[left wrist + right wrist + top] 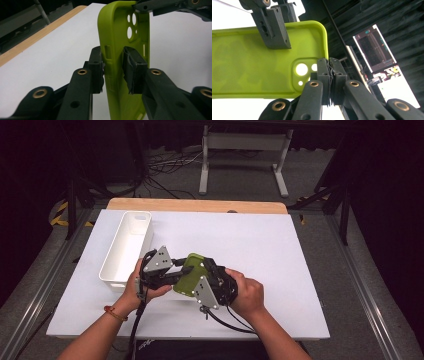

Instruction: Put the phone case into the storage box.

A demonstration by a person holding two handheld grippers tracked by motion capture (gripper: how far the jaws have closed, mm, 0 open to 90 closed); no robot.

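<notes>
A lime-green phone case [192, 275] is held above the white table [260, 250] between both grippers. In the left gripper view the case [117, 30] stands on edge, camera holes near its top. My left gripper [113, 65] is shut on one long side wall, a pad on each face. My right gripper [329, 67] is shut on the case [249, 65] at its rim beside the camera cutout. From above, the left gripper [180, 270] comes in from the left and the right gripper [207, 270] from the right, a hand on each.
A long white bin [127, 245] lies on the table's left part, just beyond the left hand. A wooden strip [200, 205] runs along the table's far edge. White stand legs [245, 145] and cables are on the floor behind. A lit screen [374, 50] shows off-table.
</notes>
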